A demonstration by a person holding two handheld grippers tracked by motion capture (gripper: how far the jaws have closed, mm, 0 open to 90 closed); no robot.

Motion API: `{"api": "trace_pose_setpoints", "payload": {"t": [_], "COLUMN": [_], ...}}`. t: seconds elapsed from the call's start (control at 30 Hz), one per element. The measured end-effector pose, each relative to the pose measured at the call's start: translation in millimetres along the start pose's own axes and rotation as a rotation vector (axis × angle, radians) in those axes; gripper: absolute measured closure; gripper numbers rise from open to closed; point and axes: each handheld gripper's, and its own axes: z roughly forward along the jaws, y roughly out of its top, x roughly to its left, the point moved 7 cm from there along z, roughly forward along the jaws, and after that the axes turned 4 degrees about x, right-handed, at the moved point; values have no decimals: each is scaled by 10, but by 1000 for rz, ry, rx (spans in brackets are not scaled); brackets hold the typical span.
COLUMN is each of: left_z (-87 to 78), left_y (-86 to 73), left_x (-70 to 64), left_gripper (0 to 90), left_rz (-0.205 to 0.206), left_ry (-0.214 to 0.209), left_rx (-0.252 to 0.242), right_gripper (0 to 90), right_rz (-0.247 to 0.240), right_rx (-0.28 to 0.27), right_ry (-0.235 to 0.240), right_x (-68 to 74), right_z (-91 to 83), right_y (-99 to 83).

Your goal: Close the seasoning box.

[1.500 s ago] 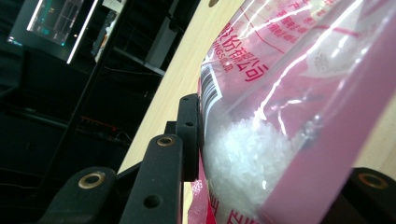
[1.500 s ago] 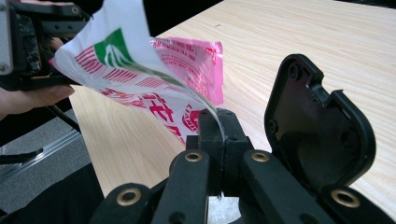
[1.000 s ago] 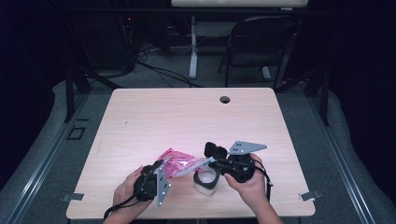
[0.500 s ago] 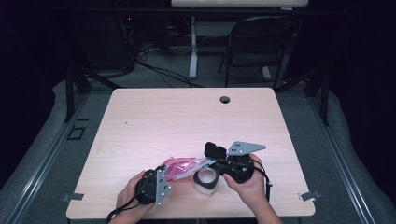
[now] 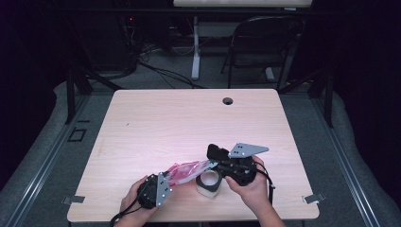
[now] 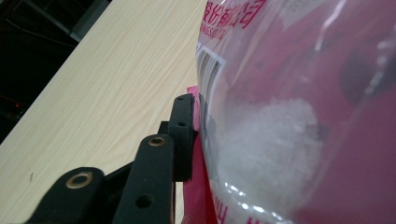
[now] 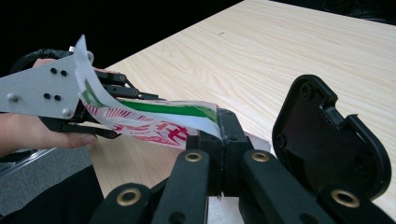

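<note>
A pink plastic packet (image 5: 185, 171) is stretched between the two grippers, lifted just off the near part of the table (image 5: 189, 123). The right gripper (image 5: 215, 165) has its jaws pressed together on one end of the packet; in the right gripper view the printed sheet (image 7: 154, 119) (green stripe, red lettering) runs out from between the closed jaws toward the left gripper (image 7: 100, 105) and the hand (image 7: 32, 130) behind it. The left gripper (image 5: 163, 185) grips the other end: in its own view one black jaw lies flat against the packet's clear, barcode-printed face (image 6: 299, 116), and the second jaw is hidden behind the plastic, so it seems clamped, though I cannot be fully sure from that view.

Both grippers sit close to the table's near edge, the left one almost at it. The far half of the table is open wood, with a small round cable hole (image 5: 228, 100) near the far edge.

A roll of tape (image 5: 208, 183) stands on the table just below the right gripper, right beside the right hand (image 5: 253, 187) and under the packet's right end. A folding chair (image 5: 260, 42) stands on the floor well beyond the table.
</note>
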Motion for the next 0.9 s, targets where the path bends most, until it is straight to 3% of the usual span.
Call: {"api": "trace_pose_setpoints", "payload": {"t": [0.33,0.6,0.9], "left_z": [-49,-119,-207], "left_y": [24,35,4], "left_x": [15,32,49], "left_gripper": [487,432,398], "left_rz": [-40,-37,-74], "left_ry": [-23,-53,-81], "left_rx": [-23,-5,-14], "right_gripper": [900,900,900], "right_rz": [-1,-1,0], "right_rx": [-3,-3,-7], "right_ry": [0,-1,-10], "right_x": [3,0,-12], "right_z": [-5,4,0], "right_y": [6,6,2]}}
